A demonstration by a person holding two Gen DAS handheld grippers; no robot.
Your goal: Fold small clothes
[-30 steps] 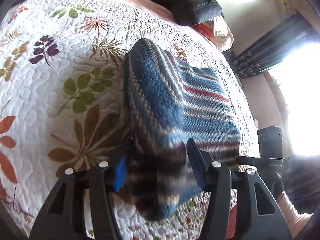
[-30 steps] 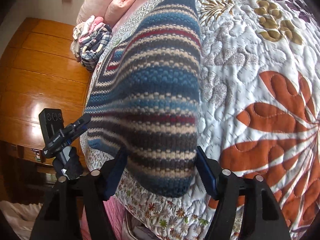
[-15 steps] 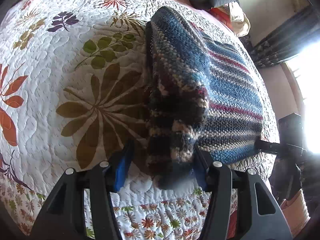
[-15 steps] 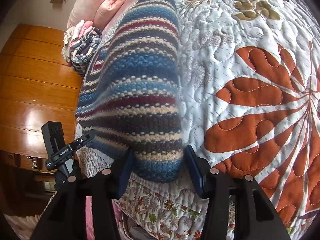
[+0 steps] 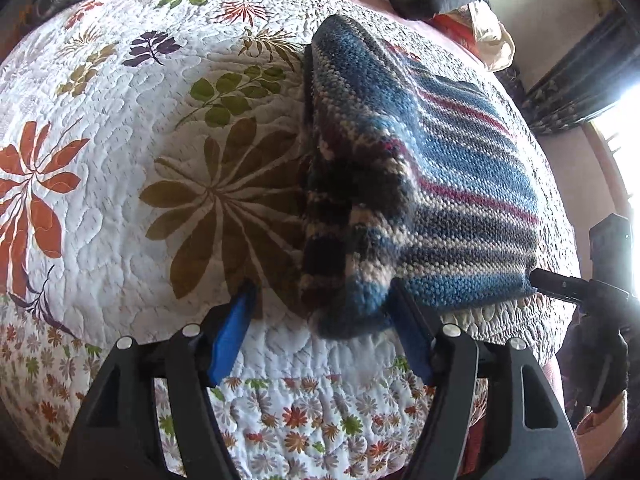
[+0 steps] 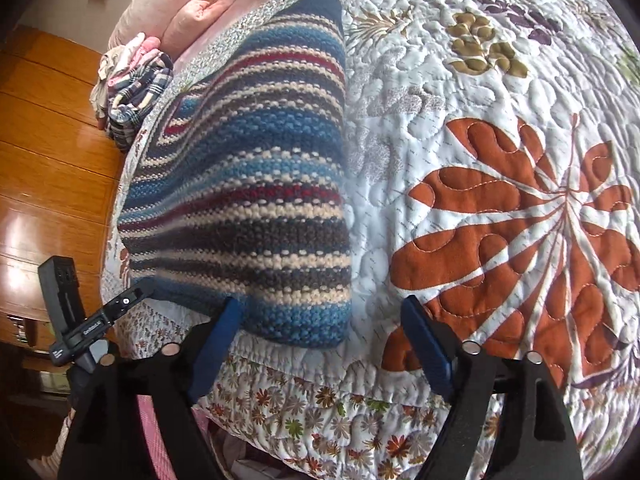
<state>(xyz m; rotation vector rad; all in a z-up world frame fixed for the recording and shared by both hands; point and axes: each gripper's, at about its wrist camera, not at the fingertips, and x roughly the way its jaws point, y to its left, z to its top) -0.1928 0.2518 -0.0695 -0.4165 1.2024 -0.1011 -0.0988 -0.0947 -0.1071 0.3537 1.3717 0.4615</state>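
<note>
Nearest the cameras, the left gripper and the right gripper both stand spread at the near edge of the bed's floral quilt, each with the near corner of the striped knit garment lying loose between or beside its fingers, pinching nothing. The garment lies folded at that edge; a corner overhangs, so it could slide off or spring open. Farther off, a clothes pile waits.
</note>
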